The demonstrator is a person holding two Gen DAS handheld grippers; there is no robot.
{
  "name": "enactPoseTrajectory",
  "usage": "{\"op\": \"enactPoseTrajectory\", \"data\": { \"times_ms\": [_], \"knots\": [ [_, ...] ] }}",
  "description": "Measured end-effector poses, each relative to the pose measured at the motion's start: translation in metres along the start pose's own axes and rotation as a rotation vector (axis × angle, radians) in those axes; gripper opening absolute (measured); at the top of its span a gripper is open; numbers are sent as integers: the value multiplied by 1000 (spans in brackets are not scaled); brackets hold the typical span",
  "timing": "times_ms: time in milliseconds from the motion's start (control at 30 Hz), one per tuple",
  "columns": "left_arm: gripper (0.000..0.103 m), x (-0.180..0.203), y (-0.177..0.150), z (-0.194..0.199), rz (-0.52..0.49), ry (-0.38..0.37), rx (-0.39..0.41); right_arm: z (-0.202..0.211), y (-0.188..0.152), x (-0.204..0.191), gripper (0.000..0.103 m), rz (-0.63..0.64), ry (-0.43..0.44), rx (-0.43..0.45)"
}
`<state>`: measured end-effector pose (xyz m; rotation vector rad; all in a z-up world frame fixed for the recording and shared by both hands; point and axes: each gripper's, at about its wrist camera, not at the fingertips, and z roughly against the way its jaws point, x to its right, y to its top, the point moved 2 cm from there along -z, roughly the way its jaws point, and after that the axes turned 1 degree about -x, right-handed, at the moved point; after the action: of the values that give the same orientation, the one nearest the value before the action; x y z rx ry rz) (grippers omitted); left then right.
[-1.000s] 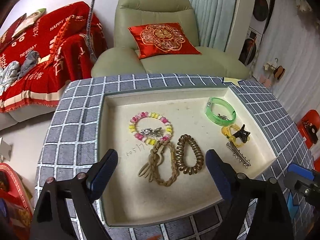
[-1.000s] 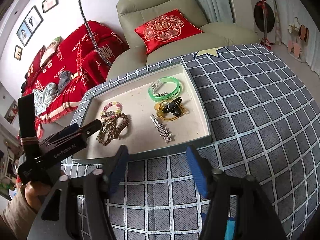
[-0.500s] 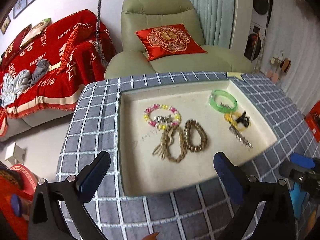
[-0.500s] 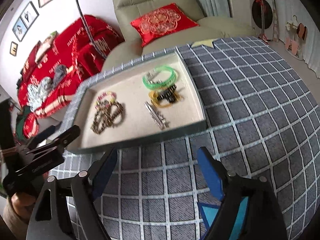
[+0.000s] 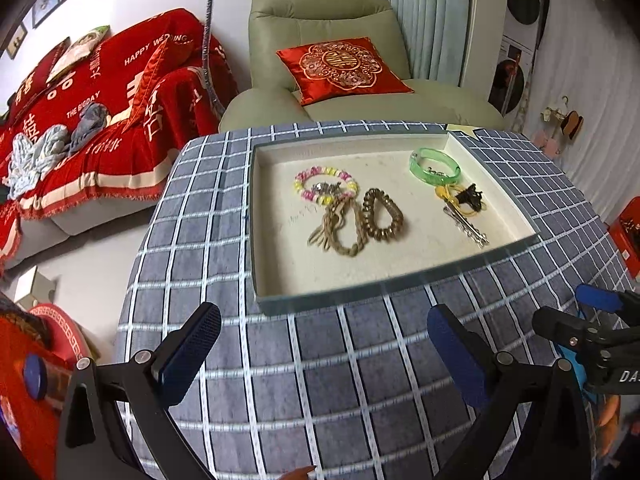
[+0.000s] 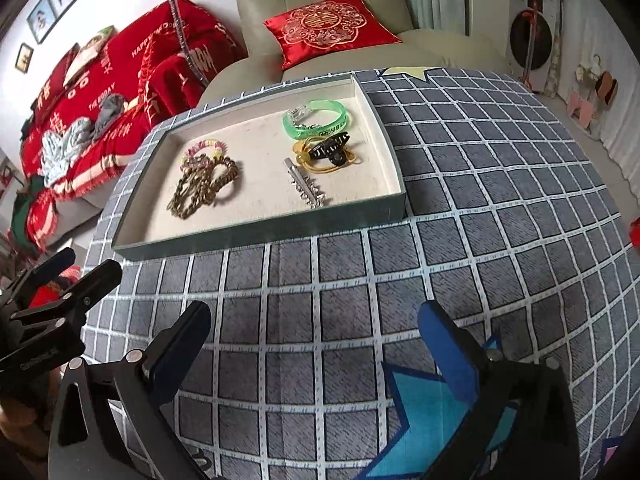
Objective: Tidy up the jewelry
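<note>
A shallow tray (image 5: 360, 286) (image 6: 256, 234) with a cream lining sits on the checked tablecloth. Inside lie a pink-and-yellow bead bracelet (image 5: 325, 186), a braided tan cord (image 5: 340, 232), a brown coil bracelet (image 5: 382, 216), a green bangle (image 5: 434, 164) (image 6: 316, 118), a black claw clip on a yellow band (image 6: 330, 152) and a silver hair clip (image 5: 466, 226) (image 6: 306, 188). My left gripper (image 5: 324, 360) hangs open over the cloth in front of the tray, empty. My right gripper (image 6: 314, 346), its jaws opening wide, is also before the tray with nothing between them.
The round table's checked cloth (image 6: 500, 184) carries a blue star sticker (image 6: 424, 412) near my right gripper. A green armchair with a red cushion (image 5: 340, 66) stands behind, a red-covered sofa (image 5: 100, 112) at the left. The floor drops away at the table's left edge.
Both grippers drew back from the tray toward the table's near edge. The left one no longer hangs over the tray. The right jaws spread wider.
</note>
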<state>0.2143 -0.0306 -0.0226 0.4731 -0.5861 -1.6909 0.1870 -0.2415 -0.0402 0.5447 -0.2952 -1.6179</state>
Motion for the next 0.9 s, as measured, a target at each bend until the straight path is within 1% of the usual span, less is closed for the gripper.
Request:
{"op": "enactPoseTrajectory", "data": {
  "times_ms": [167, 300, 400, 533, 633, 733, 900],
  "knots": [
    [103, 1, -18, 12, 8, 24, 9, 3, -12, -4, 103, 19, -17, -8],
    [103, 2, -31, 22, 19, 46, 24, 11, -22, -3, 103, 12, -31, 24],
    [103, 1, -39, 30, 42, 61, 48, 22, -27, -3, 103, 15, -50, 81],
    [103, 0, -47, 43, 80, 86, 100, 40, -31, -7, 103, 39, -72, 180],
    [103, 0, -51, 51, 95, 105, 131, 52, -33, -11, 103, 54, -76, 240],
    [103, 2, -52, 56, 97, 114, 150, 59, -33, -15, 103, 72, -81, 273],
    [103, 1, -50, 62, 107, 122, 169, 64, -31, -19, 103, 92, -81, 289]
  ]
}}
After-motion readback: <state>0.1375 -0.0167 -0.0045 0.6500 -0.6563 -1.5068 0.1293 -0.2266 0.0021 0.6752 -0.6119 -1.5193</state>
